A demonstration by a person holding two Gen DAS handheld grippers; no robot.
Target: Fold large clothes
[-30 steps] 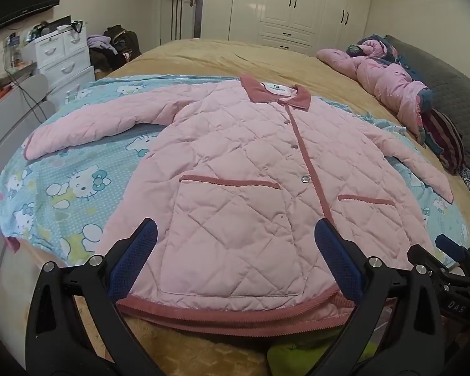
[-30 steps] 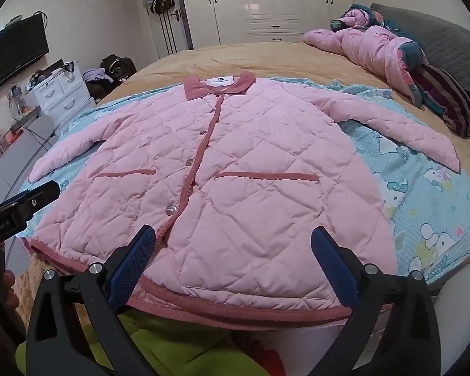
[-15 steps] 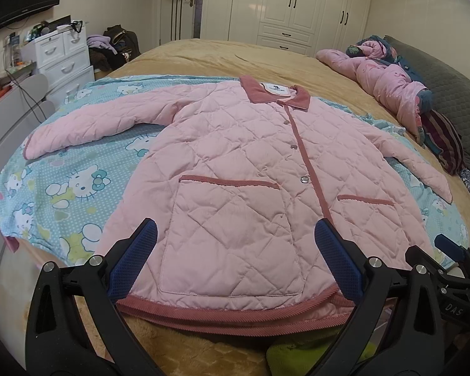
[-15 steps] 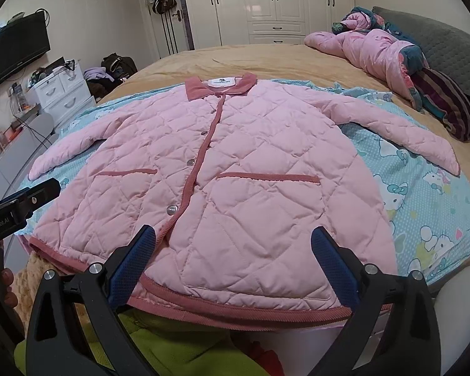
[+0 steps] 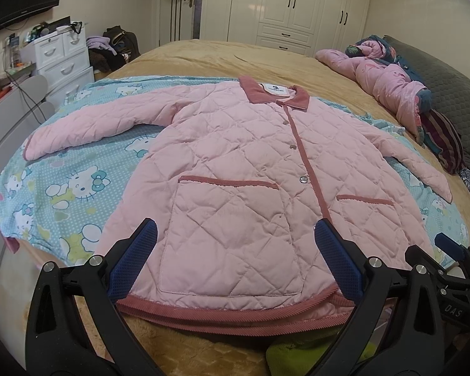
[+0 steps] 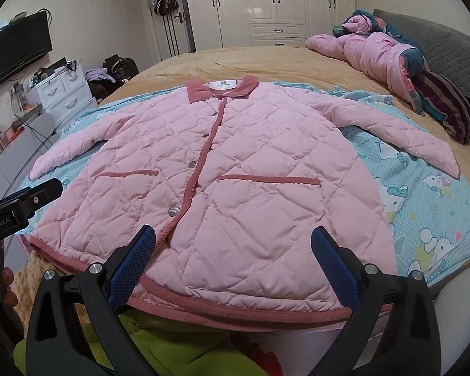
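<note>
Lying flat and buttoned on the bed (image 5: 203,62), the pink quilted jacket (image 5: 235,163) spreads its sleeves; left hand-held gripper (image 5: 235,260) and right hand-held gripper (image 6: 233,263) hover at its hem, fingers wide apart, empty.

Both low, facing jacket (image 5: 235,169) hem

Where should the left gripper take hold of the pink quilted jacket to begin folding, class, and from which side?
Grip the left sleeve near its cuff, coming in from the bed's outer left edge. It lies flat and spread away from the pink quilted jacket, so the open left gripper can probably pinch it.
</note>
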